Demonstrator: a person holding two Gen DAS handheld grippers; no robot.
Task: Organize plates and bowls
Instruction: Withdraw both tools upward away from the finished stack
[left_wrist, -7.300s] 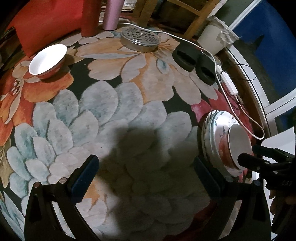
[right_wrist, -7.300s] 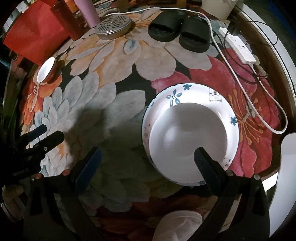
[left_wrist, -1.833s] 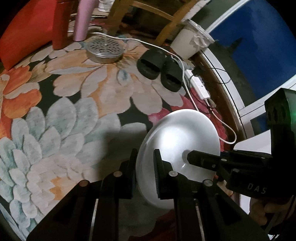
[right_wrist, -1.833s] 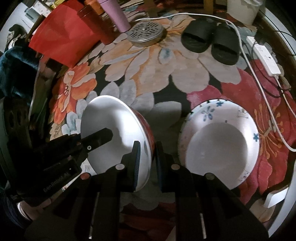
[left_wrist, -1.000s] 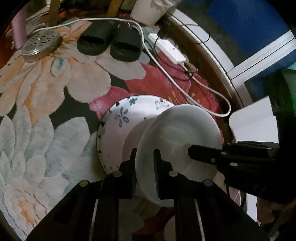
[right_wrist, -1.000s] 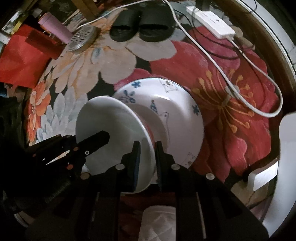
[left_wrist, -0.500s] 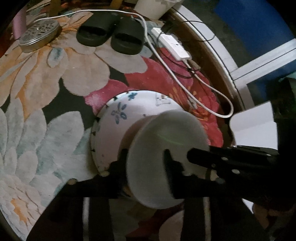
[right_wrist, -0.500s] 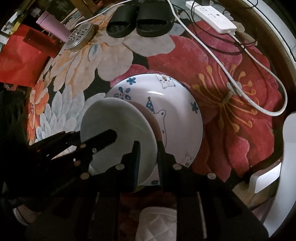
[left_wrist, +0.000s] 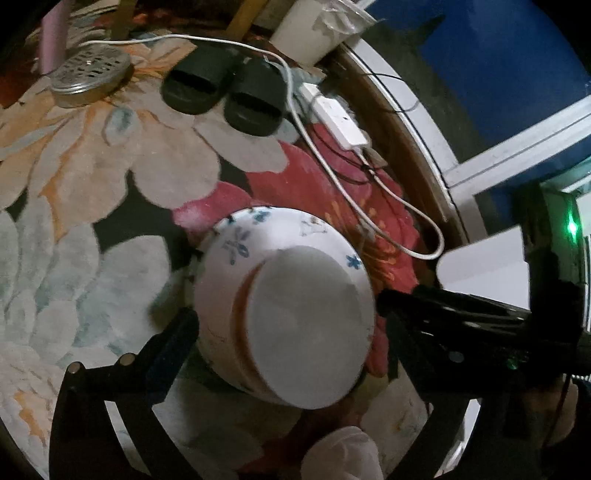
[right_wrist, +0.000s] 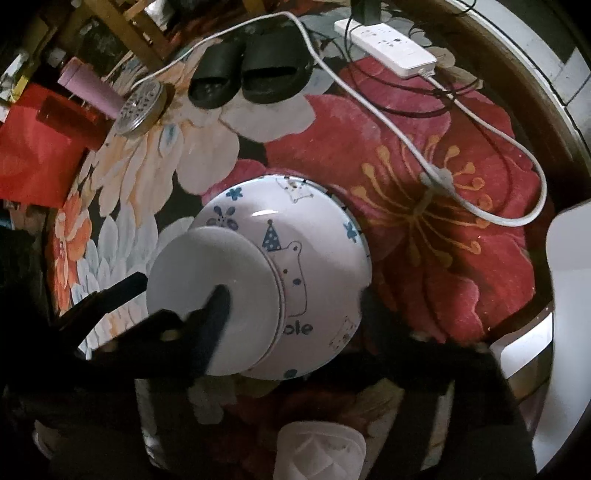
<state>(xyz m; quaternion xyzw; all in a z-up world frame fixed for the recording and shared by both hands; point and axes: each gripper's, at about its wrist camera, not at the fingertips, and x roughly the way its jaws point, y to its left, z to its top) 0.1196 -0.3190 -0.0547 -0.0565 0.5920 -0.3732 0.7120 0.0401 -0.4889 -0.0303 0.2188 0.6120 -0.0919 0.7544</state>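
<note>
A: Both sets of jaws are opening. The left gripper (left_wrist: 291, 325) has its jaws spread wide on either side of the white bowl (left_wrist: 306, 328), and I see no pad pressing on it. The right gripper (right_wrist: 291, 299) is blurred, but its jaws are parting too; one dark finger (right_wrist: 218, 302) lies across the bowl's inside, the other out past the plate's edge.

B: So neither one grips anything?

A: So I judge. The bowl sits in the patterned plate (right_wrist: 295, 221), the one with blue flowers and a bear, and that plate lies on the floral rug (left_wrist: 110, 192). The bowl looks off-centre, toward the plate's near-left side.

B: How should the release be finished?

A: Let the jaws spread fully before either hand lifts, then draw both straight up and back, so that no finger catches the bowl's rim and tips it. The right finger inside the bowl is the one to watch.

B: Anything nearby to mind?

A: The white cable (right_wrist: 406, 122) runs just beyond the plate, and the black slippers (left_wrist: 225, 92) lie further off.
</note>
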